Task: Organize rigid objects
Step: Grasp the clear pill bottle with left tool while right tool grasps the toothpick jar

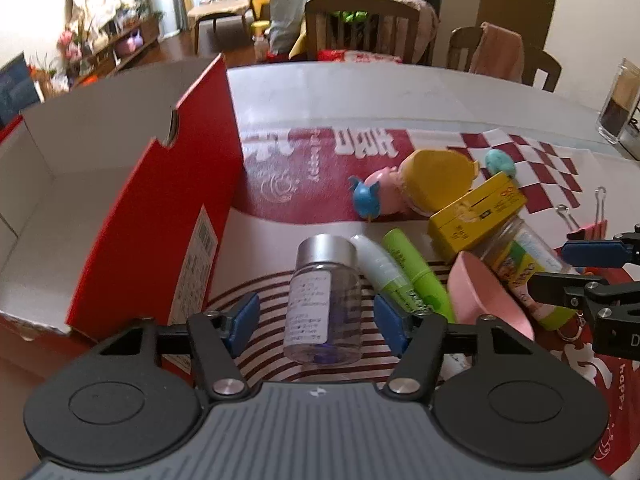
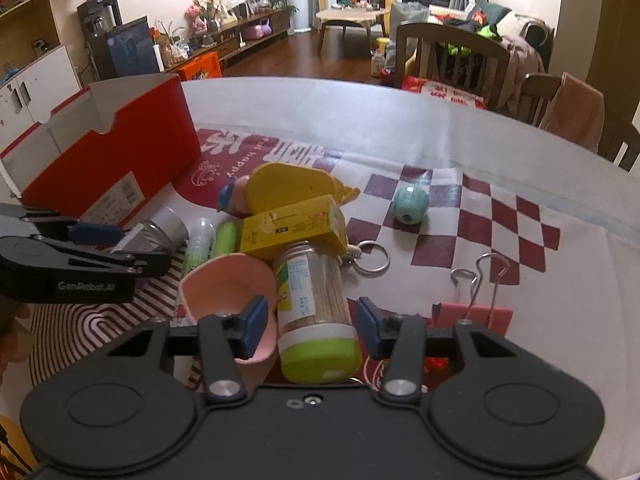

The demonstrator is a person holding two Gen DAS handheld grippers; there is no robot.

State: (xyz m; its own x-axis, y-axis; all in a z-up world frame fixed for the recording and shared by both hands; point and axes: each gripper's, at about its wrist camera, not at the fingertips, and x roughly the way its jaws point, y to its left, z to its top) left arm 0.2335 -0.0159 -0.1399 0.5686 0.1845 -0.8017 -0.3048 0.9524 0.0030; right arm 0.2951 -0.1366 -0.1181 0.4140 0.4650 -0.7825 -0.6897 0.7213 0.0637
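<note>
A clear bottle with a silver cap (image 1: 326, 304) lies on the patterned cloth between the pads of my left gripper (image 1: 316, 316), with a gap on each side. Its jaws are open. Left of it stands the open red shoebox (image 1: 192, 184). My right gripper (image 2: 312, 320) straddles a toothpick jar with a green cap (image 2: 316, 312). Its pads sit very close to the jar without visibly pressing it, and the left pad overlaps a pink scoop (image 2: 224, 284). A yellow box (image 2: 296, 224) rests on the jar's far end.
Two green tubes (image 1: 416, 276), a yellow shell-shaped toy (image 1: 436, 176) and a pink-and-blue figure (image 1: 380, 194) crowd the pile. A teal ball (image 2: 410, 204), a key ring (image 2: 372, 258) and a pink binder clip (image 2: 476, 312) lie to the right. Chairs line the table's far edge.
</note>
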